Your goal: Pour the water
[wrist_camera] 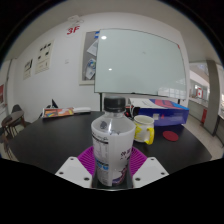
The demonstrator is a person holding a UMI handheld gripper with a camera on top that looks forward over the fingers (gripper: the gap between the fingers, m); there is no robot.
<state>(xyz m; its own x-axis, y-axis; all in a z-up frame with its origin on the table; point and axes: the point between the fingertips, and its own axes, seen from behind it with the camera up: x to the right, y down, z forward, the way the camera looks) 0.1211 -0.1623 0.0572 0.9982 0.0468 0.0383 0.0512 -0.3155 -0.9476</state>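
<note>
While I am bracing for the pour, my gripper [112, 170] is closing narrowly on the upright, capped water bottle [113, 145], both pink pads [95, 161] pressing its sides, lifting it clear of the dark table [50, 135], with the yellow mug [146, 129] waiting just beyond.

I see the bottle [113, 142] standing on the table [55, 135] between my gripper [111, 166] fingers, with the mug [145, 129] just behind it to its right.
</note>
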